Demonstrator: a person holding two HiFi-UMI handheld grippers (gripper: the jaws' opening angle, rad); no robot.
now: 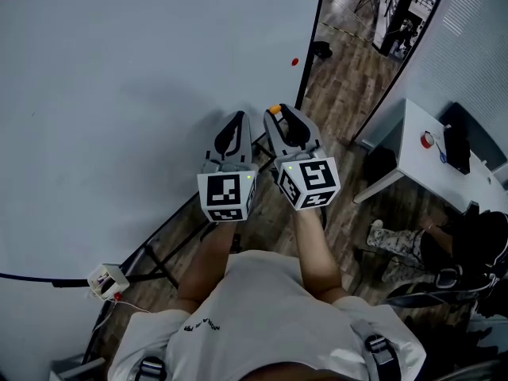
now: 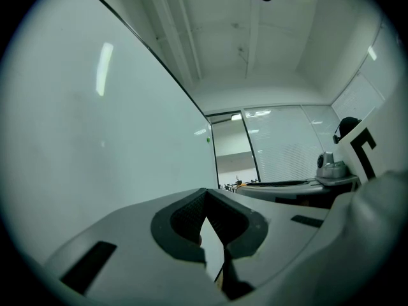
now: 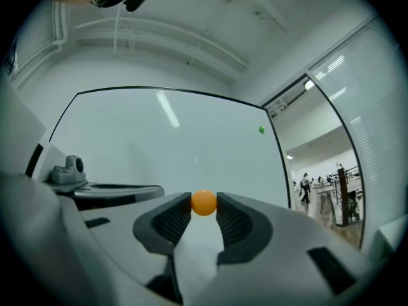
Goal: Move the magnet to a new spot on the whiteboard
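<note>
Whiteboard (image 1: 119, 94) fills the left and far part of the head view. Wood floor (image 1: 333, 94) runs along its right edge, and a white table (image 1: 413, 161) stands far right.

Pose: both bare forearms reach forward from the white T-shirt (image 1: 270, 316), roughly parallel and close together. The left forearm (image 1: 208, 252) and right forearm (image 1: 316, 252) are slightly bent at the elbow. The marker cubes sit just beside each other, and both tools point toward the board's lower right corner.

Left hand-held gripper (image 1: 236, 119): pads meet at the tips, jaws together, nothing between them.

Right hand-held gripper (image 1: 279, 116): clamped on the magnet (image 3: 204, 203), a small orange ball pinched at the very tips of the two ribbed pads. It reaches slightly farther forward than the left one.

Magnet position: in the right tool's jaws, in front of the board and apart from its surface. The board's whole outline shows behind it in the right gripper view.

Also noted: a small red dot (image 1: 294, 62) sits on the board near its right edge in the head view. A small green dot (image 3: 261, 130) shows on the board in the right gripper view.
</note>
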